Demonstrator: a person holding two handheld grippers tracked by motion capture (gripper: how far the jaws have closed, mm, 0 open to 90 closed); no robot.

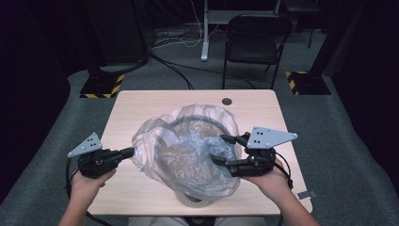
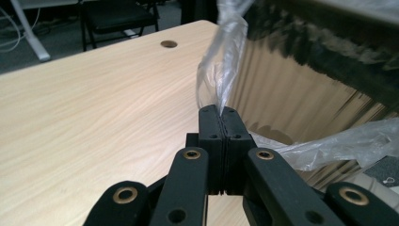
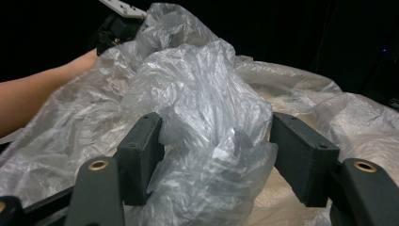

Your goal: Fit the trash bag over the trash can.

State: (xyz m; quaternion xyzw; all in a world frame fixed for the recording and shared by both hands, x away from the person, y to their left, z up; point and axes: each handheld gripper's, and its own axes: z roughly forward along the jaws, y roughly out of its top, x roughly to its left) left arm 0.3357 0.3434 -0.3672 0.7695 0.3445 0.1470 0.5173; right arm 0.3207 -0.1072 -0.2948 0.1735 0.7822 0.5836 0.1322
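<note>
Hand-held gripper [image 2: 220, 123] pads behind bag [image 2: 221, 70]

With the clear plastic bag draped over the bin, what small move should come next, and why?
Probably close the right gripper: its jaws stand open around a bunched fold of the clear plastic bag, while the left gripper already pinches the bag's edge beside the round bin.

The left tongs [image 1: 128, 151] and right tongs [image 1: 222, 149] are black; each carries a grey three-cornered plate on top, dotted with small dark holes; brass-ringed pivots mark the linkage arms; the blocky jaws show small screw holes; black cables trail back; the person's forearms are bare, unsleeved.
</note>
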